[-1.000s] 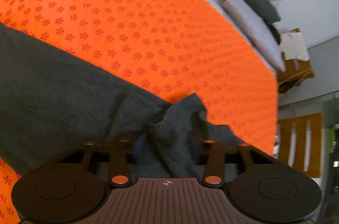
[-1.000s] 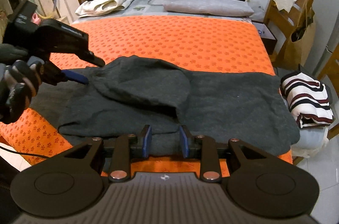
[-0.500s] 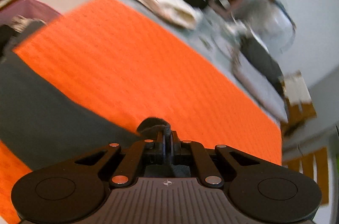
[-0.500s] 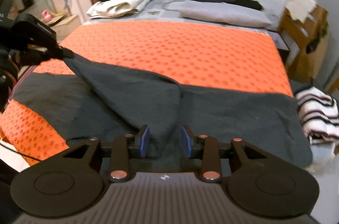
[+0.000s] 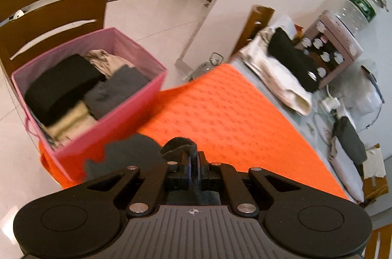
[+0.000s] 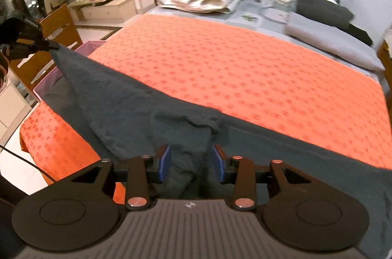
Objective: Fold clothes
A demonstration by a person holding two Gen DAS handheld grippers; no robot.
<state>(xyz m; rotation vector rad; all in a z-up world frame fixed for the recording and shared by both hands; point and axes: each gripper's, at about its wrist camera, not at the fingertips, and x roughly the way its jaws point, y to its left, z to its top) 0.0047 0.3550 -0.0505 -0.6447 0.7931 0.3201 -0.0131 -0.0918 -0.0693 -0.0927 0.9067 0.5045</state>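
Since a second earlier, my left gripper [image 5: 193, 167] had clamped a pinch of dark grey garment [image 5: 178, 145] and lifted it, pink bin [image 5: 127, 109] at frame left. On the right view, my right gripper [image 6: 191, 162] stayed spread over the garment [image 6: 127, 102] across the orange sheet [image 6: 245, 72].

Pink fabric bin [image 5: 137, 109] of folded clothes left of the claw, wooden chair [image 5: 56, 11] behind it, orange patterned mat [image 6: 245, 77] ahead, grey pillow [image 6: 330, 38] far right.
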